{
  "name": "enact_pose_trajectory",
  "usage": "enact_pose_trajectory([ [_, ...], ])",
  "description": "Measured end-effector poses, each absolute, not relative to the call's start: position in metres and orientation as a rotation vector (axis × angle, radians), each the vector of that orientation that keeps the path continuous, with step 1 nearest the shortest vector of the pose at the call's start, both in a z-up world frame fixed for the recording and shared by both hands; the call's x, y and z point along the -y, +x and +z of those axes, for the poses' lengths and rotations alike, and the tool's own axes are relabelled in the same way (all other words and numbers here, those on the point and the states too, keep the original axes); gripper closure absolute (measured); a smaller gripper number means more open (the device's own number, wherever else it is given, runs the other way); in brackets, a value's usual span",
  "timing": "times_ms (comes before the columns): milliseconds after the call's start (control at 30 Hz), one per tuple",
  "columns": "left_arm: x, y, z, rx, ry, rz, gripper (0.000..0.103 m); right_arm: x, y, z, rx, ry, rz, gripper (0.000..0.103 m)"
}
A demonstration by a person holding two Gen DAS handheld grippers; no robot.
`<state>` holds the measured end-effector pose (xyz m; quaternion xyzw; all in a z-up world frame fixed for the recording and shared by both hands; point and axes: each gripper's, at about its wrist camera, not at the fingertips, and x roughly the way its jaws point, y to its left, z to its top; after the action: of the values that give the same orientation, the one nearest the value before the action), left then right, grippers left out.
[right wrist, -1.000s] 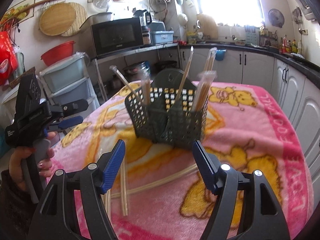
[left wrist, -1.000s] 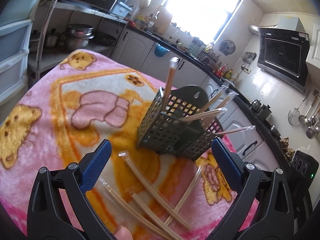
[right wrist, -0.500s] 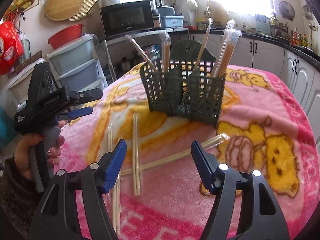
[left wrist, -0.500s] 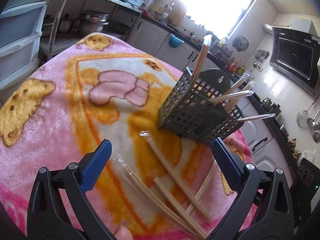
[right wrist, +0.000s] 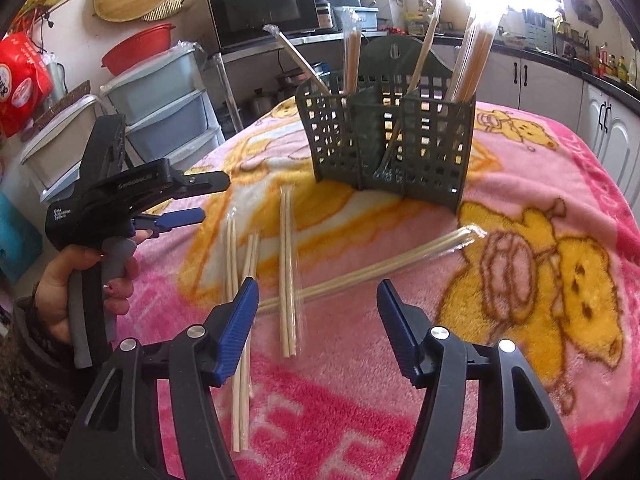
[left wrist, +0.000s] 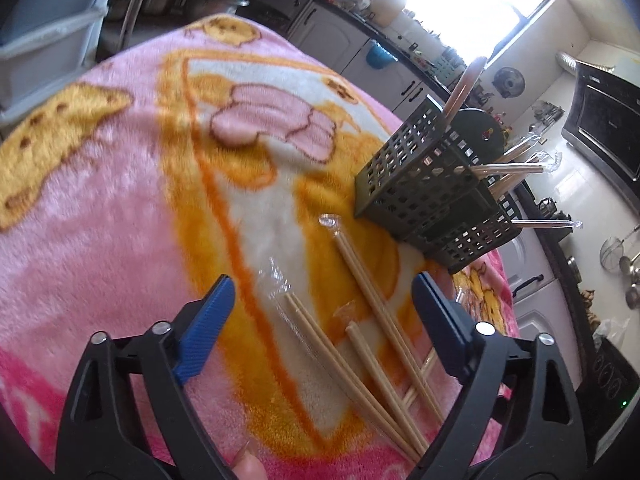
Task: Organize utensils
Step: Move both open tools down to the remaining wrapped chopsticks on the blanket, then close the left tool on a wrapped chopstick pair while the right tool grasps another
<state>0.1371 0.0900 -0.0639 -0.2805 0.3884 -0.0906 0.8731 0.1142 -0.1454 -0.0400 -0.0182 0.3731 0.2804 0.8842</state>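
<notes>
Four wrapped chopstick pairs [right wrist: 289, 272] loose on the blanket-covered worktop [right wrist: 520, 184], near its front edge | left gripper [right wrist: 192, 196]: jaws closing, nothing between | right gripper [right wrist: 316, 320]: jaws closing, nothing gripped | one green basket [right wrist: 392, 148] mid-worktop, about five pairs standing inside

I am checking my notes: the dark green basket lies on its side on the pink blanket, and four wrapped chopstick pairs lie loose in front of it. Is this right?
Not quite. The dark green basket stands upright on the pink blanket, with wrapped chopsticks sticking up out of it; the right wrist view shows this. The four wrapped chopstick pairs do lie loose in front of it.
</notes>
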Motion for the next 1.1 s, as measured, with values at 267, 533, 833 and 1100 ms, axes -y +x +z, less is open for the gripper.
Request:
enact_pose_trajectory([
  [267,-0.094,0.145,-0.079,-0.859,-0.653,-0.191,0.038,0.141,0.113,-0.052,-0.815,-0.05,0.605,0.05],
  [533,-0.091,0.157,-0.081,-0.859,-0.569,-0.13,0.067,0.137,0.112,-0.068,-0.867,-0.054,0.622,0.054],
  [833,-0.1,0.159,-0.087,-0.859,-0.558,-0.092,0.091,0.133,0.109,-0.076,-0.9,-0.083,0.632,0.064],
  [1100,-0.102,0.159,-0.088,-0.856,-0.573,-0.094,0.095,0.141,0.104,-0.076,-0.895,-0.1,0.626,0.086],
])
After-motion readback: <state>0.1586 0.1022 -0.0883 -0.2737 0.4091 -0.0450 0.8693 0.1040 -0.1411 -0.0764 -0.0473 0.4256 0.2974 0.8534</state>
